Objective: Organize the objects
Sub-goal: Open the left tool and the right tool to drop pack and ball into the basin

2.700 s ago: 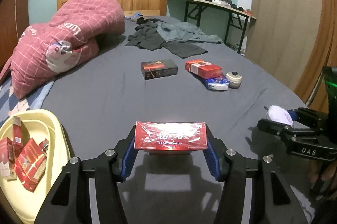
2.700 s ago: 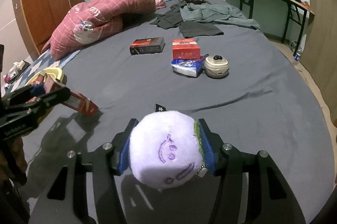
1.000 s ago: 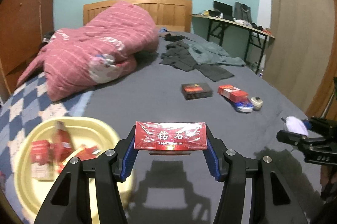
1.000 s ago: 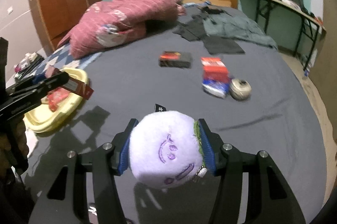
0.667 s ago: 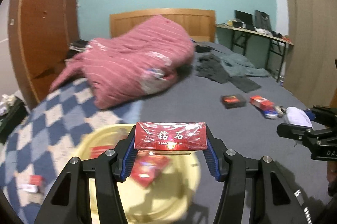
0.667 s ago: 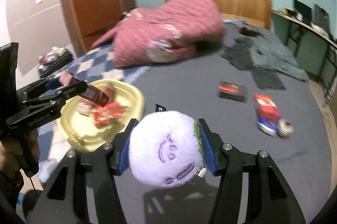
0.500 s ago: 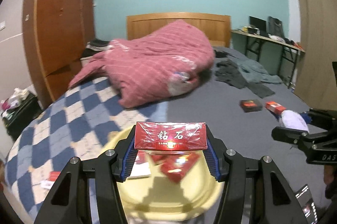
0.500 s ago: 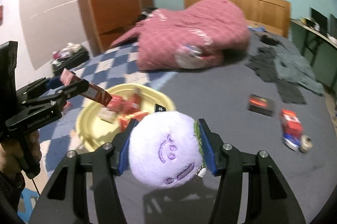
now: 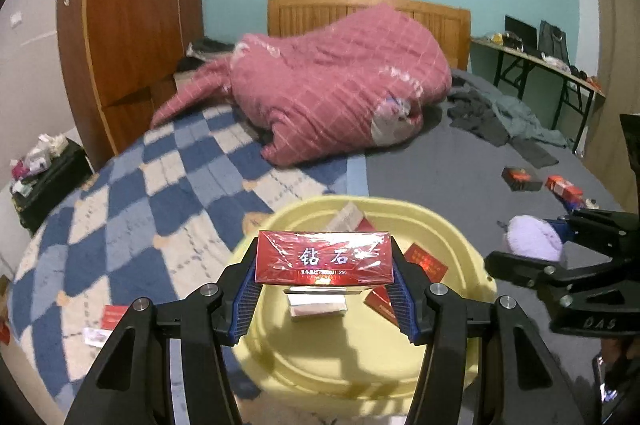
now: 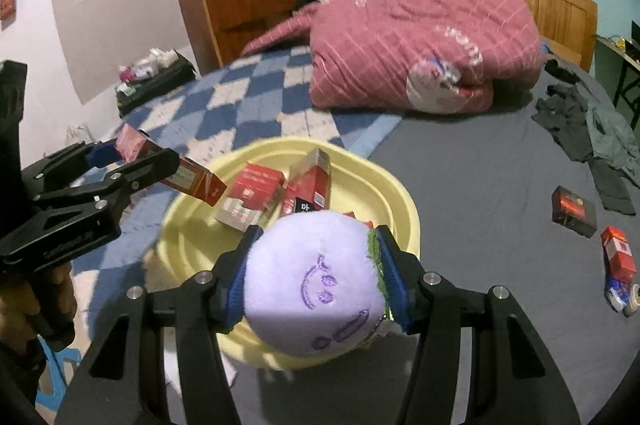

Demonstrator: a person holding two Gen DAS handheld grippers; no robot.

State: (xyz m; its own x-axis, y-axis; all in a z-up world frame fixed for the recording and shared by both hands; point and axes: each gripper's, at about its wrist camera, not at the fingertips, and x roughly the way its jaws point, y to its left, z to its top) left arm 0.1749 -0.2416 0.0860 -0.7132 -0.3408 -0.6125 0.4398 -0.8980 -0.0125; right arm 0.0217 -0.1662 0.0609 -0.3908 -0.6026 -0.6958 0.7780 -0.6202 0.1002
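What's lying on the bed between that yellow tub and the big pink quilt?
Only bedding: the blue checkered blanket and grey sheet separate the yellow tub from the pink quilt, clearest in the right wrist view.

1 yellow basin (image 10: 404, 209), 1 purple plush ball (image 10: 316, 277), 1 pink quilt (image 9: 340, 85), 2 grippers (image 9: 324, 289).

Over my yellow basin (image 9: 460, 249) the far half is crowded with red packs (image 10: 260, 185) leaning on each other; the near half lies bare; the left gripper (image 9: 324, 281) with its red box (image 9: 324, 257) and the right gripper (image 10: 316, 277) with its lilac plush (image 10: 316, 277) flank it close; the pink quilt (image 9: 340, 85) blocks the bed's headboard end; the grey sheet (image 9: 440, 165) toward the right edge is open.
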